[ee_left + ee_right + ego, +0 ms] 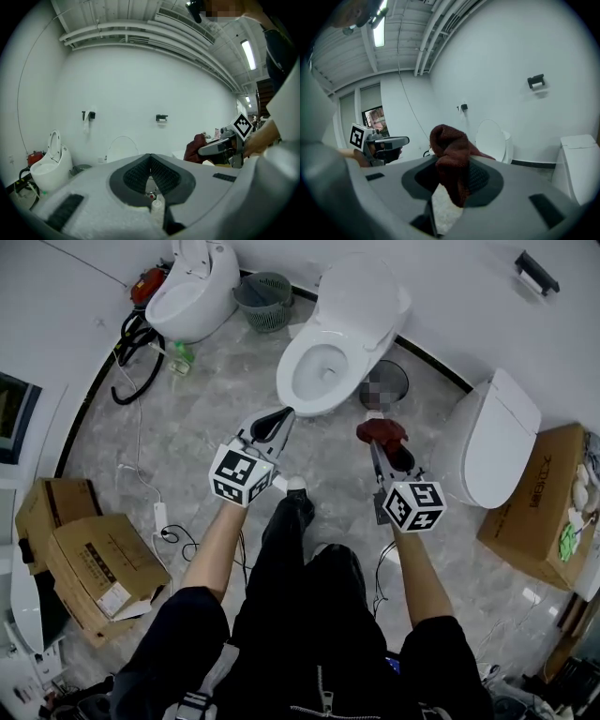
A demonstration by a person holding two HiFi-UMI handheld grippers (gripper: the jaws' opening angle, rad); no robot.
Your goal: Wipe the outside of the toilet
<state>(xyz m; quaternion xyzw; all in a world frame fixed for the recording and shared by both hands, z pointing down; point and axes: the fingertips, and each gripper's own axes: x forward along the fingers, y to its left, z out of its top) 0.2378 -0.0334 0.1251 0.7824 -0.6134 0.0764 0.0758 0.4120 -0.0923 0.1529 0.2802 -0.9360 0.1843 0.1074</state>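
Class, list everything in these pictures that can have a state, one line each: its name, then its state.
Middle toilet: lid up.
Left toilet: lid up.
Right toilet: lid down.
Left gripper: shut, empty.
Right gripper: shut on cloth.
Cloth: bunched, held off the floor.
Basket: upright.

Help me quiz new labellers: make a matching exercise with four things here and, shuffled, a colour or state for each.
Things:
1. left gripper
2. right gripper
3. middle toilet
4. basket

Colour or state:
A. green
B. lid raised
C. shut on the dark red cloth
D. shut, nothing held

Pairs: 1-D, 2-C, 3-B, 4-A
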